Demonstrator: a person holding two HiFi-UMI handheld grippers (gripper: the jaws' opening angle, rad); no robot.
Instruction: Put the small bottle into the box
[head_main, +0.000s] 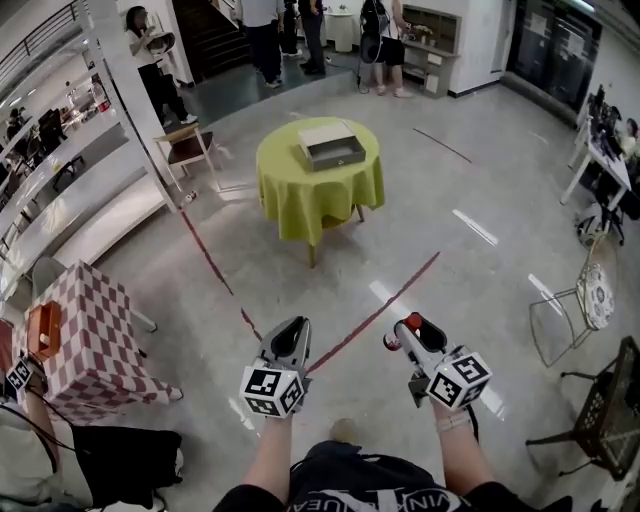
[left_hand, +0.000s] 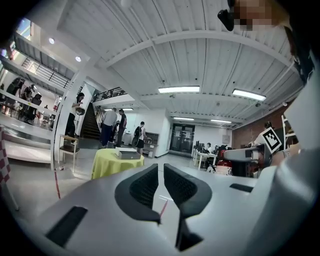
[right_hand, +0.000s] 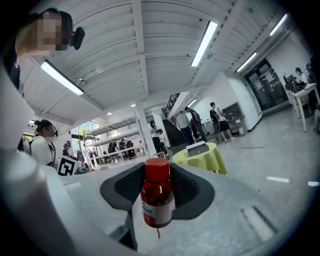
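A small bottle (right_hand: 157, 196) with a red cap and reddish contents stands upright between the jaws of my right gripper (right_hand: 158, 174), whose pads press on its sides. In the head view that bottle (head_main: 411, 323) shows at the tip of the right gripper (head_main: 407, 330), low over the floor. My left gripper (head_main: 291, 338) is beside it, its pads (left_hand: 144, 186) almost together with nothing between them. The open grey box (head_main: 332, 148) lies on a round table with a yellow-green cloth (head_main: 320, 195), well ahead of both grippers. The box (left_hand: 128, 154) on the same table also shows far off in the left gripper view.
A red-and-white checked table (head_main: 90, 345) with an orange container (head_main: 42, 330) stands at the left. Metal chairs (head_main: 578, 305) are at the right, and a small stool (head_main: 187, 148) is left of the round table. Red tape lines (head_main: 372, 318) cross the glossy floor. Several people stand at the back.
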